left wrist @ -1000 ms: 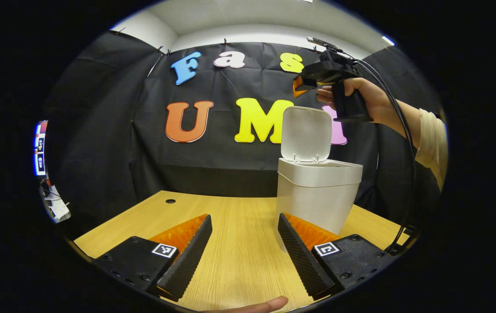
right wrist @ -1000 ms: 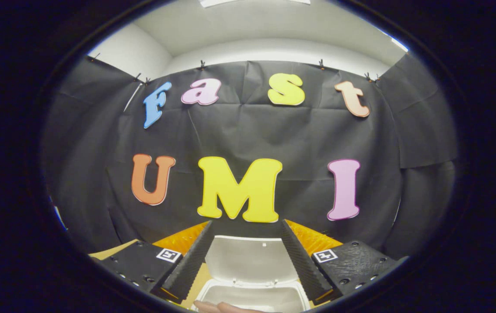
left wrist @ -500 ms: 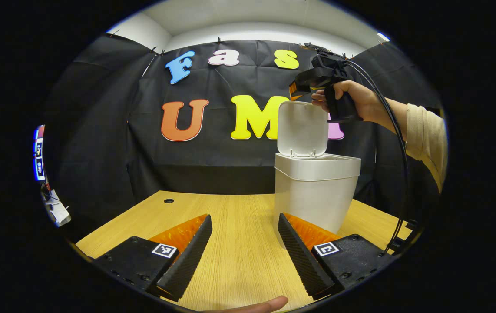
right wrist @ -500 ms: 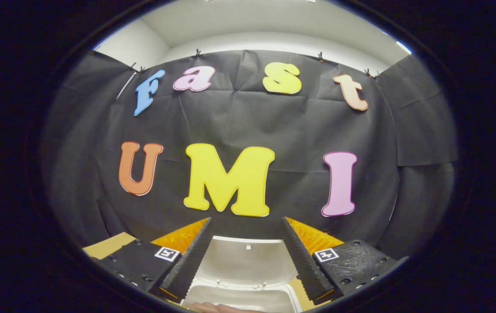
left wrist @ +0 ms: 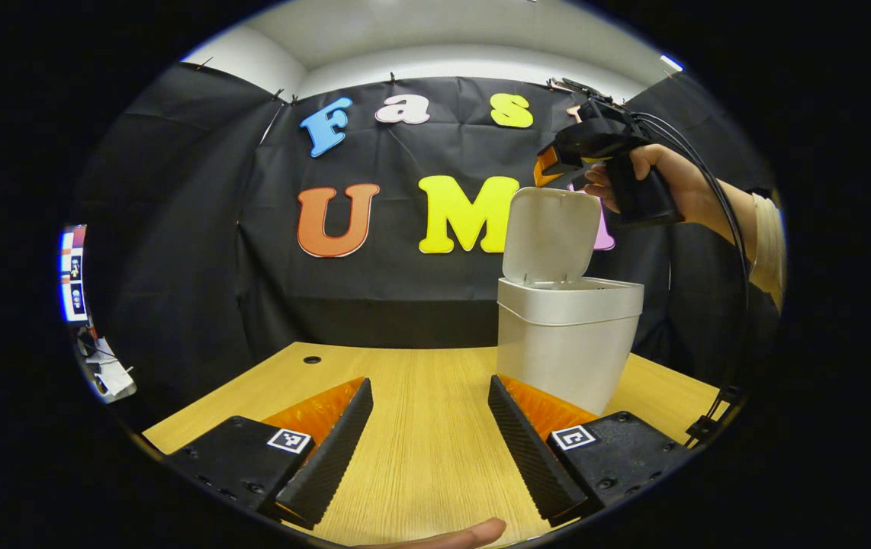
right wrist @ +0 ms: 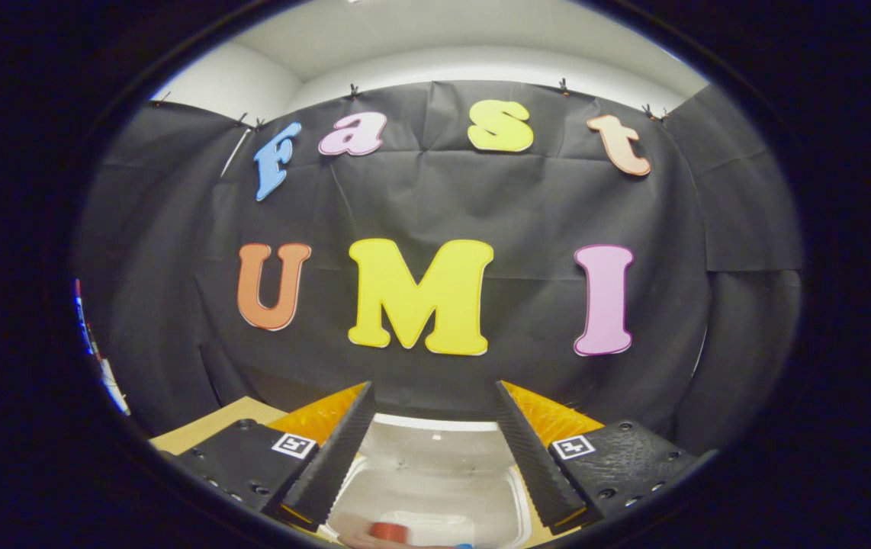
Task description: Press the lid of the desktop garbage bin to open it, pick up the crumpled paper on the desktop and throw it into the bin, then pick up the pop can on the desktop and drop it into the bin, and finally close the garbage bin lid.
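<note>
The left gripper (left wrist: 426,442) hangs low over the wooden desk (left wrist: 420,457), its fingers spread wide with nothing between them; ahead and to its right stands the white garbage bin (left wrist: 567,347), its lid (left wrist: 551,235) tipped up and open. Above and just right of that lid, the person's hand (left wrist: 676,187) holds the right gripper (left wrist: 550,164) over the bin.

In the right gripper view, the right gripper (right wrist: 432,446) is also wide and empty, the lid rising between its fingers. Directly below, inside the bin's mouth, a blurred red shape has appeared that was absent half a second ago, most likely the pop can (right wrist: 388,531), just dropped. I cannot make out the crumpled paper. If that reading holds, only closing the lid remains.
</note>
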`<state>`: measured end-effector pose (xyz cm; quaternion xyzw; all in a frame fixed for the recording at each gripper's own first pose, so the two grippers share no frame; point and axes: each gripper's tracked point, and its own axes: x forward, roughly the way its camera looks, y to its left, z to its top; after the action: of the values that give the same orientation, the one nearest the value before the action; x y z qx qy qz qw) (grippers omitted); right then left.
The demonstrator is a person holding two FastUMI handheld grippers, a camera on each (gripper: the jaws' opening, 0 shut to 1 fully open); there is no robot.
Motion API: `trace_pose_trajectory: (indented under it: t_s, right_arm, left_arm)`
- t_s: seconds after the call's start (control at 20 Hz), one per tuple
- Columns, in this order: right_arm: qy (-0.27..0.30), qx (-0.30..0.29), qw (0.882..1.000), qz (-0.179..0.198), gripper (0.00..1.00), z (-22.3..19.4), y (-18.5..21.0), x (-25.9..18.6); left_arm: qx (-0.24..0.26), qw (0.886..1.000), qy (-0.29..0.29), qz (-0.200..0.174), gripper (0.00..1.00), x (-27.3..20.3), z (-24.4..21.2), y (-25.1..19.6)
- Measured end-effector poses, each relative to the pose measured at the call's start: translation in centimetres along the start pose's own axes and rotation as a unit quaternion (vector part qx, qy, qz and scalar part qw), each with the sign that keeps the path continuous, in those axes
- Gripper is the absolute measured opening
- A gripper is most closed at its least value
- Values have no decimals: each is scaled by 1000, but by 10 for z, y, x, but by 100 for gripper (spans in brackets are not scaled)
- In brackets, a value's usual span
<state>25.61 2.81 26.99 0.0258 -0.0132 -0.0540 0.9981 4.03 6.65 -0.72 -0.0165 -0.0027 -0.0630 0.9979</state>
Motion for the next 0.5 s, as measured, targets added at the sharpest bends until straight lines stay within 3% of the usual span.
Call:
trace_pose_trajectory:
  t_s: [0.3,0.5]
  right_arm:
    - [90,-46,995,7,95,-56,6,-11]
    - [148,-22,989,10,95,-92,6,-25]
  left_arm:
    - [-8,1000,-2,-10,98,-3,0,-11]
    - [-27,999,5,-22,98,-2,-1,-14]
